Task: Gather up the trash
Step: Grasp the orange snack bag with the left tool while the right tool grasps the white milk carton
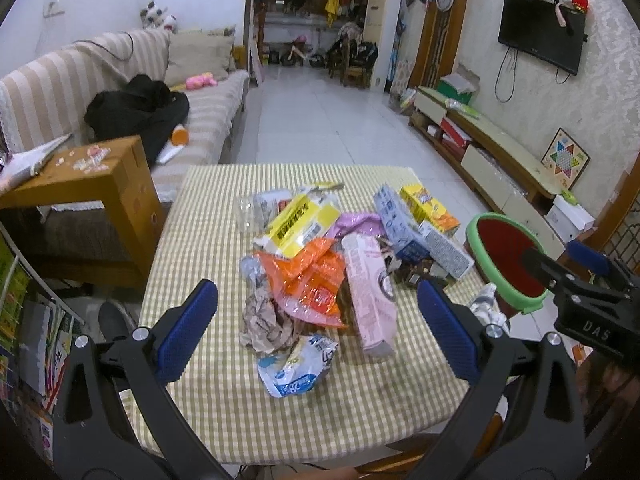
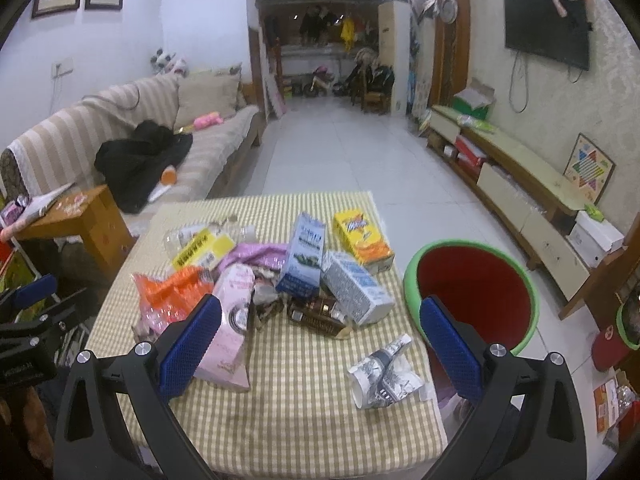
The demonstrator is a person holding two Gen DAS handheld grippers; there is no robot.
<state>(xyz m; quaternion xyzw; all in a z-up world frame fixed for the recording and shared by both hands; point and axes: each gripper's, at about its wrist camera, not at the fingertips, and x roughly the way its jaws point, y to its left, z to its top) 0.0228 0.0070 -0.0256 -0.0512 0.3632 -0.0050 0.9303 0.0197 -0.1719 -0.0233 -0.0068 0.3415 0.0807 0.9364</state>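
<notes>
Both grippers, left and right, hang spread and empty over the table. Trash sits heaped mid-cloth; take a loose edge piece first (crumpled cup), nearest the bin.

Table under a green-and-cream checked cloth. Lying on it, a loose heap of trash: orange wrapper, pink carton, yellow-and-white bag, crumpled paper, blue-and-white pouch, blue carton, yellow carton, white carton, brown wrapper. A crushed paper cup lies apart, near the right edge. Near and far strips of cloth are bare.
</notes>
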